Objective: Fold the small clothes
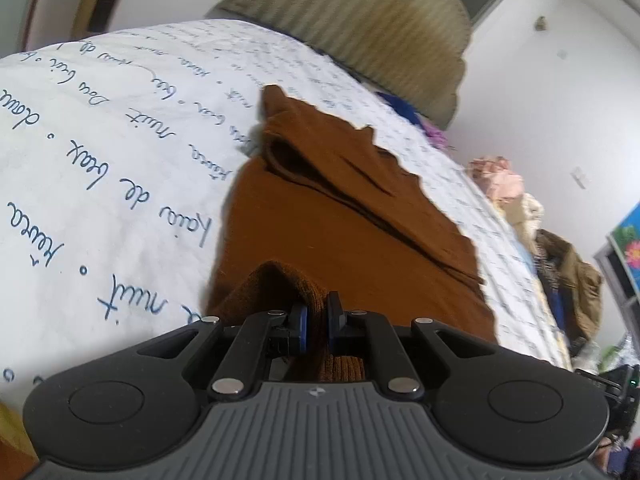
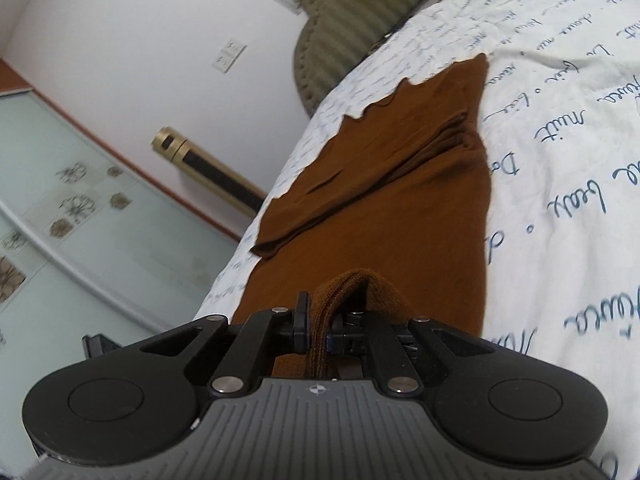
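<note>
A brown knit garment (image 1: 360, 236) lies spread on a white bed sheet (image 1: 120, 140) printed with blue handwriting. My left gripper (image 1: 318, 326) is shut on a bunched ribbed edge of the garment at its near end. In the right wrist view the same brown garment (image 2: 380, 200) stretches away over the sheet (image 2: 560, 160), with a folded layer on its far part. My right gripper (image 2: 318, 328) is shut on another bunch of the ribbed edge. Both held edges are raised a little off the sheet.
A padded olive headboard (image 1: 380, 28) stands at the far end of the bed. Other clothes (image 1: 560, 264) are piled at the bed's right side. In the right wrist view a gold and black cylinder (image 2: 204, 172) leans by the white wall, beside a glass panel (image 2: 80, 220).
</note>
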Available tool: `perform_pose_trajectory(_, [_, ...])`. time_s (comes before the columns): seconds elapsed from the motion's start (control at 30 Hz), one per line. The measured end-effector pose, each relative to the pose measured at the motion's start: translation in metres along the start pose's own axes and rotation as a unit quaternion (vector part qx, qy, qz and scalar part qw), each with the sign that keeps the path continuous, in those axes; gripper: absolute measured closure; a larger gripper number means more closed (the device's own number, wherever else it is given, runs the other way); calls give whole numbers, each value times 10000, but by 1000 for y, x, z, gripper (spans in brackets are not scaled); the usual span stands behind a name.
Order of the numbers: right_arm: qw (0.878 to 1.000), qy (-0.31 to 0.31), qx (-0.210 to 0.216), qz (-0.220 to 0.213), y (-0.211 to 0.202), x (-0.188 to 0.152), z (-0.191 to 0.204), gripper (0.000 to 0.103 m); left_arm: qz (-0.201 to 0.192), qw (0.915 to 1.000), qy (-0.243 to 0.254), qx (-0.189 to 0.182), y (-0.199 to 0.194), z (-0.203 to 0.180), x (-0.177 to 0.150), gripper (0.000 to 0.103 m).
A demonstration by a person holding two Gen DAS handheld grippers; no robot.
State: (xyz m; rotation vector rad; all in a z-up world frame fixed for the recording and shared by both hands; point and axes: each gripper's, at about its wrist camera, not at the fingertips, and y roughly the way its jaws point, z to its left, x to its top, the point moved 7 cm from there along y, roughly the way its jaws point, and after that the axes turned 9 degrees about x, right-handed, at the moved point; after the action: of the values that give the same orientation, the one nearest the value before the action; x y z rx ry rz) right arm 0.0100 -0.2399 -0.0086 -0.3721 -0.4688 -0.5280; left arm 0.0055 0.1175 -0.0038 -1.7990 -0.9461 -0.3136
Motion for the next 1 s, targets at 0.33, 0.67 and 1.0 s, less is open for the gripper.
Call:
perform_pose_trajectory(0.33, [9988, 88, -469, -106, 29, 16, -33, 92, -163, 9992, 53, 358, 37, -5, 19, 94])
perform_pose_trajectory(0.67, [9976, -2, -681, -140, 48, 27, -41, 92, -123, 9987, -48, 490, 53, -1, 29, 94])
perform_pose_trajectory(1.0, [9968, -82, -707, -375, 56, 48, -37, 92, -178, 9987, -262, 388, 58, -2, 47, 94])
